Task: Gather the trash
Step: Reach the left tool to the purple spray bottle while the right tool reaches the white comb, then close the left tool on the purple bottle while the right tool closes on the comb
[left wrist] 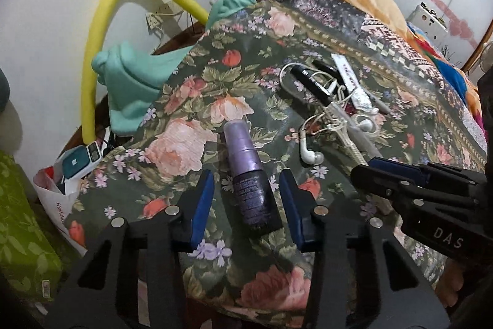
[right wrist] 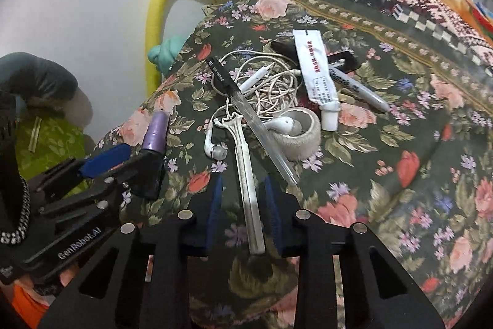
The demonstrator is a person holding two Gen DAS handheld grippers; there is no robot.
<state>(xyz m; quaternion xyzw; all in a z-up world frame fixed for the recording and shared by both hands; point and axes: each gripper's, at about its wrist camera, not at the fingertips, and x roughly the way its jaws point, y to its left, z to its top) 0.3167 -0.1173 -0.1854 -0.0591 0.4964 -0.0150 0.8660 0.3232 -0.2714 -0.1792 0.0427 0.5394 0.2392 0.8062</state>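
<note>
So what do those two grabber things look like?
Both are black plastic with cut-out holes and round silver studs, and the jaws carry blue pads. The left gripper has "GenRobot.AI" in white letters and a black-and-white braided cord. The right gripper shows "DAS" in pale letters.

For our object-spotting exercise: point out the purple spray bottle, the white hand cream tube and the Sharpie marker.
purple spray bottle (left wrist: 246, 171): left wrist view, on its body.
white hand cream tube (right wrist: 314, 68): right wrist view, on its printed middle.
Sharpie marker (right wrist: 354, 85): right wrist view, on its grey barrel.

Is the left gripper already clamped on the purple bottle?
No. The left gripper is open, its blue pads on either side of the purple bottle with gaps showing.
</note>
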